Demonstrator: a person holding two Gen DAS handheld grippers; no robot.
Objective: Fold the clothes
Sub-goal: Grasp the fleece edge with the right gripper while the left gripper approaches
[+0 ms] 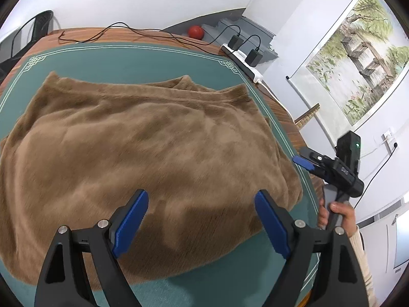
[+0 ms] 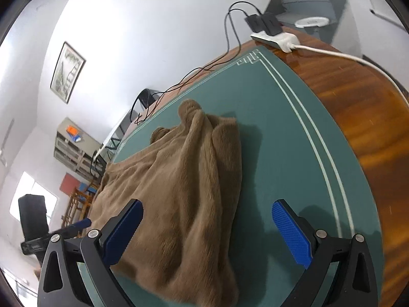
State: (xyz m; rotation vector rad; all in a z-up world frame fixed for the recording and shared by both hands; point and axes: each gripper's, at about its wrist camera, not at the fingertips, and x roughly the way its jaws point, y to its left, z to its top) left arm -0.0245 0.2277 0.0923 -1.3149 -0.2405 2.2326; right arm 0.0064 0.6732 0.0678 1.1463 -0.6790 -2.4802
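While the brown fleece garment (image 1: pixel 143 148) lies spread in soft folds on the green mat (image 1: pixel 143 58), both tools hang above its near edge with nothing between their blue pads. The left gripper (image 1: pixel 200 221) stands with its jaws wide apart over the garment's near hem. The right gripper (image 2: pixel 207 232), jaws likewise spread, sits above the garment's right-hand edge. Beyond the garment, a white power strip (image 1: pixel 242 61) rests on the wooden table (image 1: pixel 84 34).
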